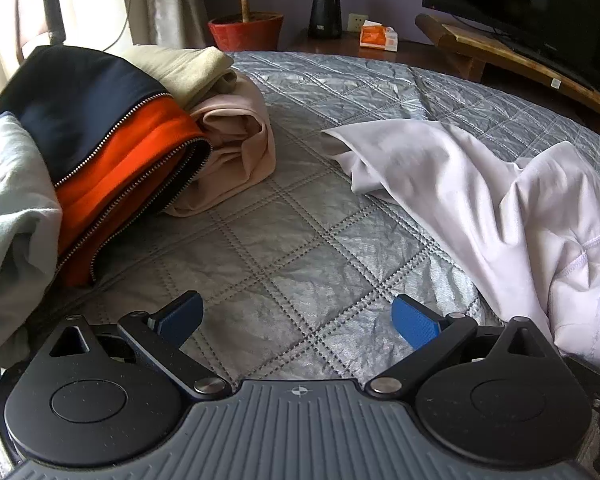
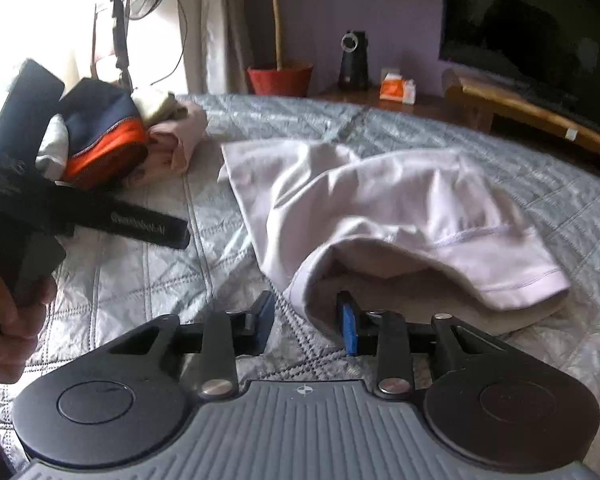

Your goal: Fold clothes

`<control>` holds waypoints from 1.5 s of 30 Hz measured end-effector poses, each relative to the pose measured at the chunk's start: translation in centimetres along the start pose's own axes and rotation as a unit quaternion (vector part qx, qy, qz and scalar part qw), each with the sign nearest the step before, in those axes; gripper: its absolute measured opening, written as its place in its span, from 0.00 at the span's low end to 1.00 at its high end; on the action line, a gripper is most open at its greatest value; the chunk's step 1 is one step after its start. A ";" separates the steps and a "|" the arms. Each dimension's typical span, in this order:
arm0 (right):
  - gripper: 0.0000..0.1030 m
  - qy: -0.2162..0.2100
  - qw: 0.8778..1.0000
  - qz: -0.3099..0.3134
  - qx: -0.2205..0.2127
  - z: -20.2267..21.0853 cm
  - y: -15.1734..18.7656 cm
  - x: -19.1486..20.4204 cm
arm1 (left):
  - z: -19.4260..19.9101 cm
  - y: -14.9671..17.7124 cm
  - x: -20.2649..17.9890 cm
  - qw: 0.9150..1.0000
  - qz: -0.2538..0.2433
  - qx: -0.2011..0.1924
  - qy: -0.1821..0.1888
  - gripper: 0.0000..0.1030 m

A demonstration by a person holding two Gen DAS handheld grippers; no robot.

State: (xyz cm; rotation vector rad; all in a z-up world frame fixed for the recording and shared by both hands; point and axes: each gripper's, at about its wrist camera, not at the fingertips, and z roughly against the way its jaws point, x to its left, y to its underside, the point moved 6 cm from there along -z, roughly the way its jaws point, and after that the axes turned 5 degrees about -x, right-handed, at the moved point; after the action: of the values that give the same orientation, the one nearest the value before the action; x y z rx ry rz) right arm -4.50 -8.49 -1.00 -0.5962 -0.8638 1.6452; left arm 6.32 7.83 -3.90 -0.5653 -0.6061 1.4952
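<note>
One view shows left claw [image 1: 296, 320] wide over quilt [image 1: 300, 240]; other, right claw [image 2: 306, 322] narrow astride garment hem [image 2: 310, 280].

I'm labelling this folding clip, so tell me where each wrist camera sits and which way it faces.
Left wrist: on the left gripper, low over the grey quilted bedspread, facing the heaped clothes pile and crumpled pale lilac garment; its open blue-padded fingers show.
Right wrist: on the right gripper, facing the garment's hem; its fingers straddle that hem, and a hand holding the left gripper shows at left.
Shared: bedspread, garment, pile, red plant pot, black television.
</note>
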 end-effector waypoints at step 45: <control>0.59 0.303 0.951 0.028 -0.055 13.0 -0.6 -9.9 | 4.2 -0.2 3.6 0.998 0.054 -0.033 -0.009 0.99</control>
State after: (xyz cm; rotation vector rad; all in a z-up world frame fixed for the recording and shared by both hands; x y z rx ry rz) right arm -11.69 -20.96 6.70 -1.1384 -0.4847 1.3448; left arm 3.60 11.28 -0.63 -0.6449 -0.6493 1.5875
